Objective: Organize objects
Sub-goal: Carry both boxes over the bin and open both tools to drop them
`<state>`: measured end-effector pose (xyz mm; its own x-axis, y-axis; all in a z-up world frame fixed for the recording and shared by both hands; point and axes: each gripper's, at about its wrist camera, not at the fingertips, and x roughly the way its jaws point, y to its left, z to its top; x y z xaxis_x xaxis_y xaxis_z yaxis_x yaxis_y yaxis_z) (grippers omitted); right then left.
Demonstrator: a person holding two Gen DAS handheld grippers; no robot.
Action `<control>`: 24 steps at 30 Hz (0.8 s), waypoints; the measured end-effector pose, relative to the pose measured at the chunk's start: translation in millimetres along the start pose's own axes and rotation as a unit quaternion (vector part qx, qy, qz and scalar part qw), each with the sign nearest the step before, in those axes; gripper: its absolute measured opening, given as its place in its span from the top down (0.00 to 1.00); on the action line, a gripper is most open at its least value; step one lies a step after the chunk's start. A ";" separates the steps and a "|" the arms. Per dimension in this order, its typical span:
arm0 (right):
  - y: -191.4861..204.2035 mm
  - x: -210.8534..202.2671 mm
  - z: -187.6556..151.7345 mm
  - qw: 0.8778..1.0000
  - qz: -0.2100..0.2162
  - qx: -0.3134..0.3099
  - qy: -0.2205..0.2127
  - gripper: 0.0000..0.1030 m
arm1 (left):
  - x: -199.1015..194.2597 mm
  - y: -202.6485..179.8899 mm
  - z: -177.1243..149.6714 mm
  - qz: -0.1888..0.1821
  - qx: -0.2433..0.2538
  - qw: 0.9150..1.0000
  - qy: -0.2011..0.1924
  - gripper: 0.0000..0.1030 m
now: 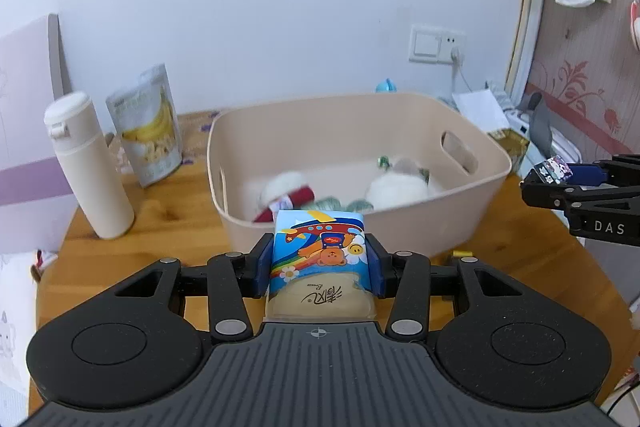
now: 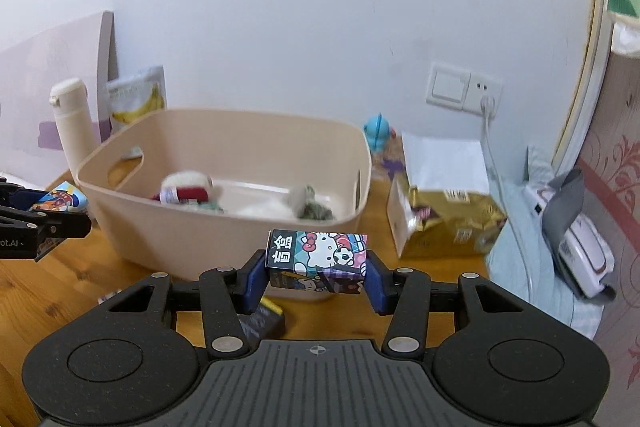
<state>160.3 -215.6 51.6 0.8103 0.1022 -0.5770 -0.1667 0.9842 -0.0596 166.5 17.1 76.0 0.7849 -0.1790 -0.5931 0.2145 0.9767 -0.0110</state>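
Note:
My left gripper [image 1: 319,259] is shut on a blue tissue pack with a cartoon bear [image 1: 318,251] and holds it just in front of the beige plastic bin [image 1: 404,227]. My right gripper [image 2: 316,269] is shut on a small Hello Kitty box [image 2: 318,261], held above the table near the bin's front wall [image 2: 200,239]. Several yarn balls and soft items [image 1: 384,187] lie inside the bin. The right gripper with its box shows at the right edge of the left wrist view [image 1: 554,173]; the left gripper with the tissue pack shows at the left of the right wrist view [image 2: 60,203].
A white bottle [image 1: 86,163] and a banana snack pouch [image 1: 148,125] stand left of the bin on the wooden table [image 1: 160,223]. A gold bag [image 2: 448,227], white paper [image 2: 444,159], a blue toy [image 2: 378,133] and a small dark box [image 2: 262,319] sit around it.

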 end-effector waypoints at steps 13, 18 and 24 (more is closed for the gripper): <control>4.2 1.5 30.4 0.999 0.000 -0.001 -0.032 0.51 | 14.7 4.2 33.5 0.000 0.007 1.000 -0.018 0.55; 0.8 14.9 37.5 1.000 -0.001 0.002 -0.031 0.51 | 34.5 5.8 38.7 -0.003 0.006 1.000 -0.008 0.55; -0.5 38.7 45.4 1.000 0.001 0.003 -0.020 0.51 | 64.9 10.0 42.9 -0.006 -0.002 1.000 0.013 0.55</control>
<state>217.2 -205.6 66.3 0.8319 0.1104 -0.5438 -0.1653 0.9848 -0.0529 244.5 10.2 72.0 0.7667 -0.1880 -0.6138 0.2215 0.9749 -0.0220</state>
